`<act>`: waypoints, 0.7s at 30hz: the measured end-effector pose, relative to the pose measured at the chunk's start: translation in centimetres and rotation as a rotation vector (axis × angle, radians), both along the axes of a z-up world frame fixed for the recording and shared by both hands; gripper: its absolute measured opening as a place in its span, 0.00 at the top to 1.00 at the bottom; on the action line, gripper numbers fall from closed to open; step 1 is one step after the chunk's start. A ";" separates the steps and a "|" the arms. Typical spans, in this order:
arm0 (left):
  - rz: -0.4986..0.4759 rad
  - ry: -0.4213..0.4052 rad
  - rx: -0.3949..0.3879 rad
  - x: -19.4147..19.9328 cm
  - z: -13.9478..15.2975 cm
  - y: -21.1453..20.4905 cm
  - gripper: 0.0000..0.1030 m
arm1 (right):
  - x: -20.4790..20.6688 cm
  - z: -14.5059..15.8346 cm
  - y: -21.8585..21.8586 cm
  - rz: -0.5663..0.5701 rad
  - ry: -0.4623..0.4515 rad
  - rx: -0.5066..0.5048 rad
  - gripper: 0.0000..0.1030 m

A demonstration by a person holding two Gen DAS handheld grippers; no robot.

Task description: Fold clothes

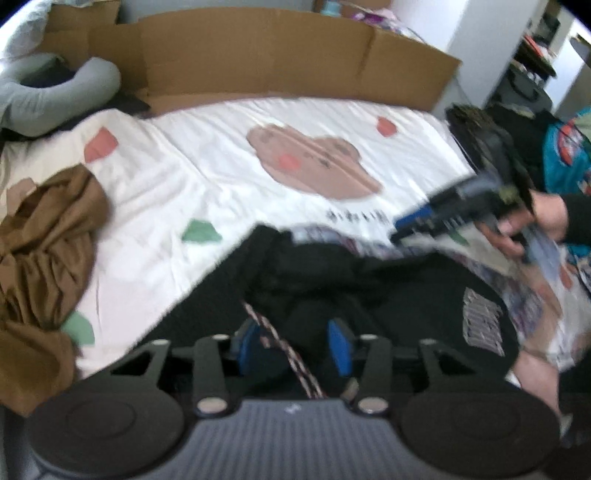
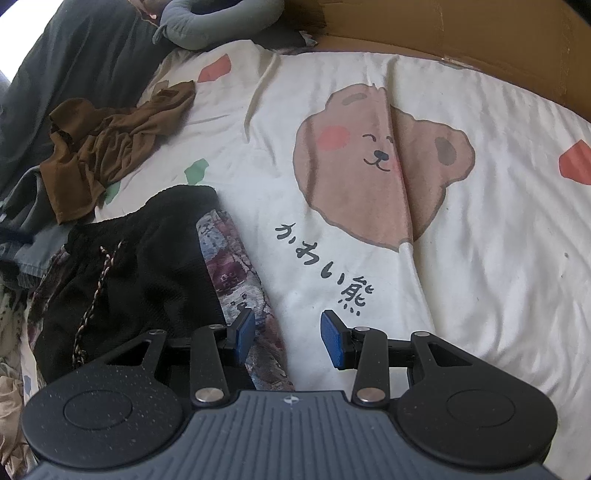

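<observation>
Left wrist view, blurred: the left hand-held gripper (image 1: 297, 345) stands parted over a black knit garment (image 1: 388, 295), its braided drawstring (image 1: 284, 350) between the pads, unpinched. A hand (image 1: 532, 225) holds the right hand-held gripper (image 1: 410, 225).

Right wrist view, sharp: the right hand-held gripper (image 2: 288, 339) gapes empty above the bear-print bedspread (image 2: 480, 258); a crumpled brown garment (image 2: 110, 147) lies beyond, cardboard (image 2: 480, 33) behind.

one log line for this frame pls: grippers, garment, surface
left hand-held gripper: open over black garment | right hand-held gripper: open, empty, above bear blanket | brown garment: crumpled, untouched
</observation>
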State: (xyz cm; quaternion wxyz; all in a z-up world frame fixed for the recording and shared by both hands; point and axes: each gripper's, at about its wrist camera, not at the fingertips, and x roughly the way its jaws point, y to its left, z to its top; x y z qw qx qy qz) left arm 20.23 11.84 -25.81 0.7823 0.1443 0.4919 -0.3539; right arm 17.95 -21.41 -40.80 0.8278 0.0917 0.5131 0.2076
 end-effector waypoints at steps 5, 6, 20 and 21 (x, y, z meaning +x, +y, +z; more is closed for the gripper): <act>0.043 -0.035 -0.044 3.4 -1.5 -1.8 0.49 | 0.0 0.2 0.0 0.006 -0.012 0.008 0.55; 0.049 -0.036 -0.055 4.0 -1.8 -2.2 0.49 | 0.0 0.2 0.0 0.010 -0.013 0.011 0.55; 0.297 -0.002 -0.072 9.0 -7.8 -7.9 0.47 | 0.3 0.0 0.5 0.024 -0.031 0.007 0.71; 0.309 0.005 -0.062 9.2 -8.2 -8.1 0.47 | 0.3 0.0 0.5 0.021 -0.032 0.007 0.71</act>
